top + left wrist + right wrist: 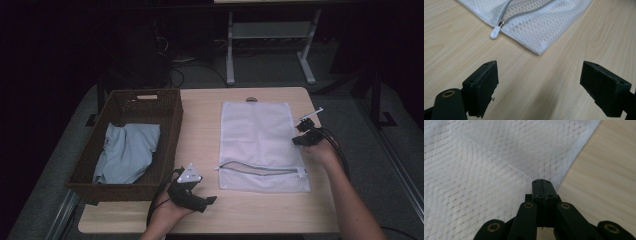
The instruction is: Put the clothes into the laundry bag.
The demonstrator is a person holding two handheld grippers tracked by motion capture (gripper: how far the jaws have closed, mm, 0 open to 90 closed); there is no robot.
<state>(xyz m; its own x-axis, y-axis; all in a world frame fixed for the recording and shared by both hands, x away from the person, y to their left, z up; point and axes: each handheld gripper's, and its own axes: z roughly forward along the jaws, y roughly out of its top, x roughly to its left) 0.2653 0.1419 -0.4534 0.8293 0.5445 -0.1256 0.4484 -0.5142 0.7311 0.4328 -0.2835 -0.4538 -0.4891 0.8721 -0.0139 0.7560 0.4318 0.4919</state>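
At table centre, toward three o'clock, the mesh bag (257, 142) lies flat with its zipper (257, 169) along the near edge, partly open and bowed. The white pull tab (495, 32) sits at the nine o'clock end of that edge, just off the bag's corner on bare wood.

Left gripper (196, 196): rests low near the table's six o'clock edge, jaws spread wide with nothing between them; in the left gripper view they point at the tab and corner, near but apart.

Right gripper (305, 131): over the bag's three o'clock edge. In the right gripper view the jaws are pressed together, tips above the mesh beside the hem. No fabric can be seen caught between the pads, so I judge it empty, though the tips hide the contact point.

Basket (165, 112): at nine o'clock, well apart from the bag, holding a pale blue cloth (127, 152).

Assessment: the step in hand appears to be opening the bag to take the cloth. Recommended practice:
- Pin the fabric by the hem with the right gripper before any pull, so the bag does not slide.
- Bring the left jaws squarely over the tab, close on the tab alone, not the mesh.
- Draw along the zipper line, low and level, to avoid snagging.
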